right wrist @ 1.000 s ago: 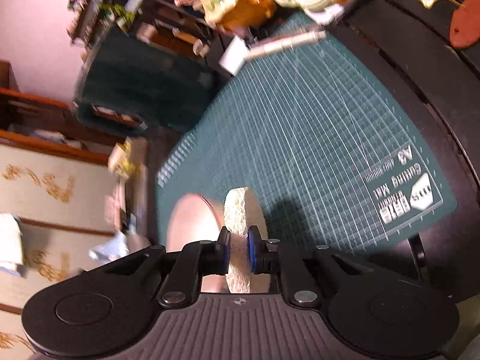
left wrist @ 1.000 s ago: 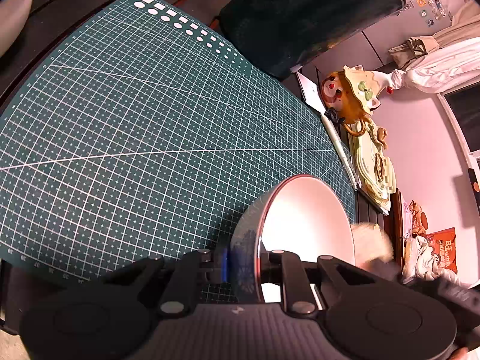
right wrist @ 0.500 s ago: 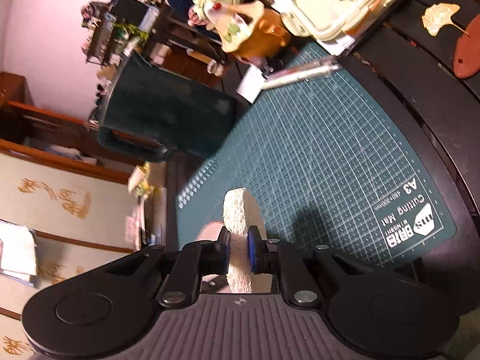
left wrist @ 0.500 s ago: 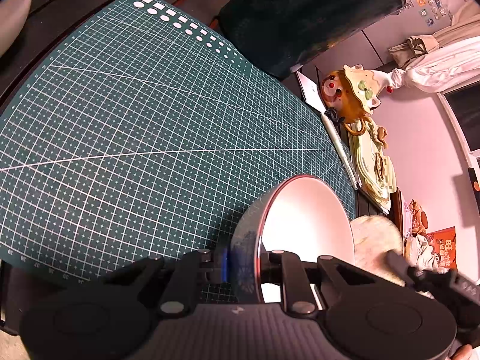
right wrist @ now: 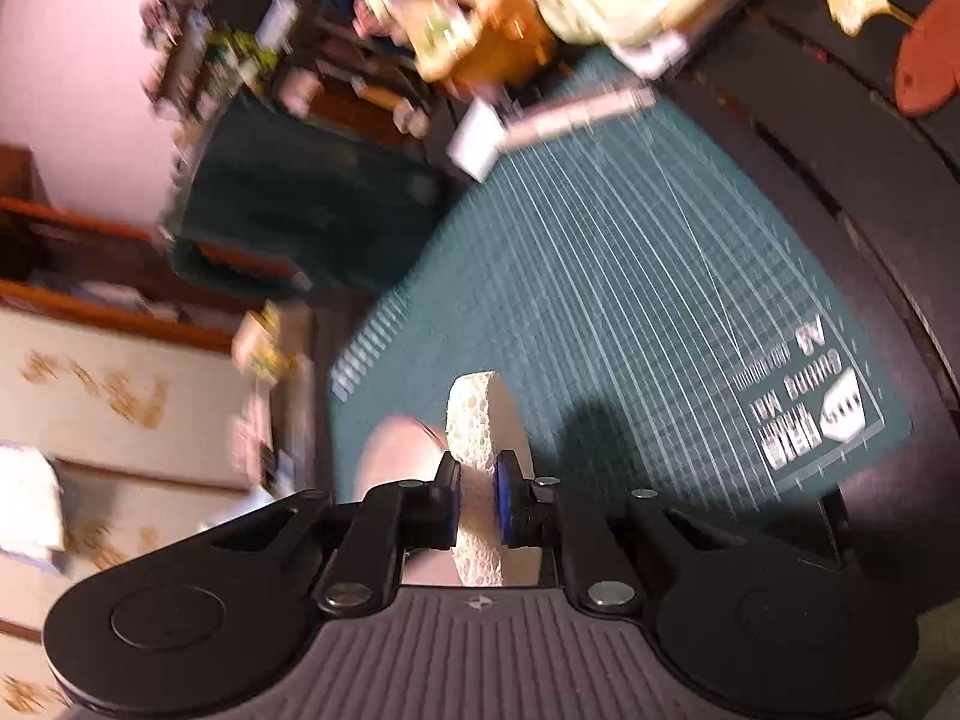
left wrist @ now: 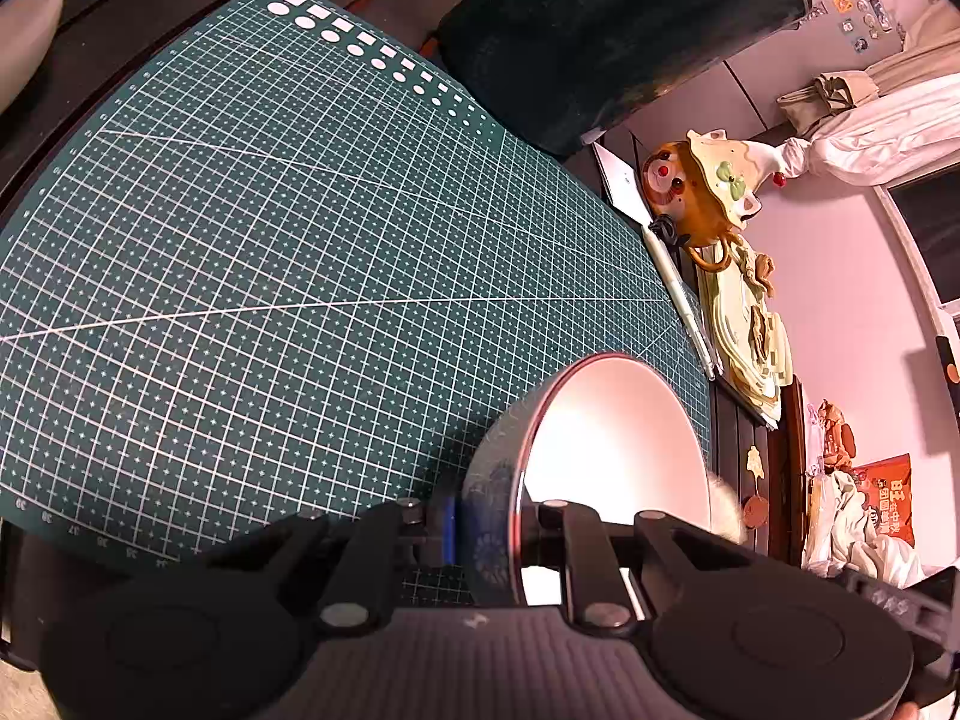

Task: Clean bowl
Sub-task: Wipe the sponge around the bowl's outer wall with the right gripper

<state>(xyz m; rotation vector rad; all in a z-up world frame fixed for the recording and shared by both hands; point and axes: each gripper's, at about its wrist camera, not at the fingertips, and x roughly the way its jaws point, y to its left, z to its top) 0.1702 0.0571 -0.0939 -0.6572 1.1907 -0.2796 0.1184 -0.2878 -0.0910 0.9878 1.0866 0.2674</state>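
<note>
Two grippers in my hands, both loaded. My left gripper is clamped on the rim of the round bowl with a white inside and grey-blue patterned outside, one finger inside, one outside; the bowl is tipped on edge above the near right corner of the dark green gridded cutting mat. My right gripper pinches a pale, porous round sponge between its blue pads; its view is motion-blurred, with the bowl a pinkish smear just left of the sponge. The mat lies on a dark slatted wooden table. At the mat's far edge stands a large dark green cylindrical container. Beside the mat's right edge: a white pen-shaped craft knife, an orange bear figurine in a cream hat, pale green lidded boxes. Beyond, pink walls, a white bundled cloth.
</note>
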